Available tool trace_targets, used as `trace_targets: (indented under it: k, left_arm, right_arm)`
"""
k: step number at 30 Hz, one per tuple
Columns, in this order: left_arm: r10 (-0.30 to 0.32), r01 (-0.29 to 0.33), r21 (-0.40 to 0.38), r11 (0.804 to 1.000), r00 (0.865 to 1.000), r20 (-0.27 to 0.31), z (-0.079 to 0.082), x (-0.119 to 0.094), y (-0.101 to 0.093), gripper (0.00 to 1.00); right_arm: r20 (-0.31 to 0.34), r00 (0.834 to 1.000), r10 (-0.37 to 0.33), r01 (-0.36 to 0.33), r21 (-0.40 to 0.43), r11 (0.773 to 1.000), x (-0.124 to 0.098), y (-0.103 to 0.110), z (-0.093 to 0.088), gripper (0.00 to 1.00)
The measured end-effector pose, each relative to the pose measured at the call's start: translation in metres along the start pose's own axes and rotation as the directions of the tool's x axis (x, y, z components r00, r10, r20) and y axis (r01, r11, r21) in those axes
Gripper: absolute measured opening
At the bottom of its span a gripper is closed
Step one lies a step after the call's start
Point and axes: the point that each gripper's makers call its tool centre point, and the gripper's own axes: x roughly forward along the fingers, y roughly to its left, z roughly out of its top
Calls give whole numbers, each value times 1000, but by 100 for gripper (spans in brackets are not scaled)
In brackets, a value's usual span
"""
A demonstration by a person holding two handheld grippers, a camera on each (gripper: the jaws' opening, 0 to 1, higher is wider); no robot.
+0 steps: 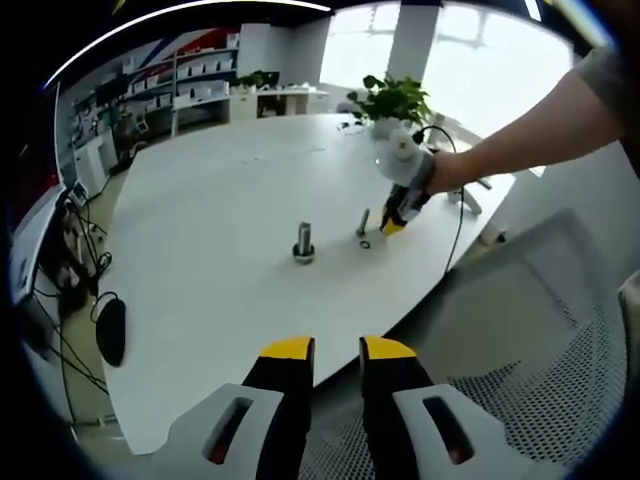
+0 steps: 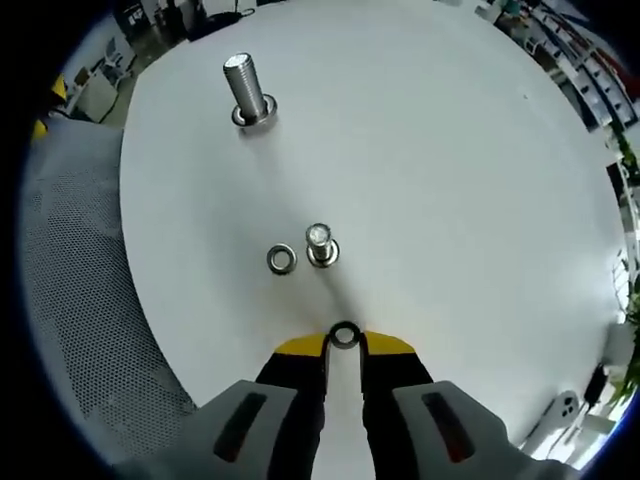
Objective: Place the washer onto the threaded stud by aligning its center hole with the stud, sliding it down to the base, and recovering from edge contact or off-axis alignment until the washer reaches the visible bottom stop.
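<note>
Right gripper [image 2: 344, 343]: its yellow-tipped jaws are closing on a small metal washer [image 2: 344, 335], pinching it at the tips just above the white table [image 2: 450, 180]; in the left gripper view the same tool [image 1: 393, 222] is hanging from a person's hand [image 1: 432, 172] and pointing down at the tabletop [image 1: 220, 210]
Left gripper [image 1: 336, 350]: its jaws are standing slightly apart and gripping nothing; it is hovering off the near table edge, above a grey mesh chair [image 1: 540, 330]
Smaller stud [image 2: 321, 243]: standing upright on its base, just ahead of the held washer; its top is bare; also showing from the left [image 1: 363, 222]
Second washer [image 2: 282, 259]: lying flat on the table, just beside the smaller stud's base
Larger stud [image 2: 246, 92]: standing upright farther off, well apart from the smaller one [image 1: 303, 243]
Surroundings: a potted plant [image 1: 395, 100] is sitting at the far table edge; cables are trailing near it
</note>
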Motion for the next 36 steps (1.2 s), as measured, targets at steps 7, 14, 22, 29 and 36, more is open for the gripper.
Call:
trace_targets:
  k: [7,14,22,29,36]
  left_arm:
    - [-1,1,0,1000,1000,3,1,0,0,16]
    - [-4,4,-4,1000,1000,8,1,0,0,16]
    - [-9,9,-5,1000,1000,8,1,0,-1,17]
    - [-9,9,-8,1000,1000,15,2,0,-1,18]
    - [-6,6,-5,1000,1000,13,2,0,-1,18]
  right_arm:
    - [44,999,2,-2,-1,1000,-12,2,9,14]
    - [86,996,-7,9,-22,1000,-24,2,24,14]
    - [114,993,-12,13,-14,1000,-36,0,29,14]
    - [139,990,-18,23,-38,999,-44,1,37,14]
    - [167,986,-18,31,-71,997,-52,3,49,14]
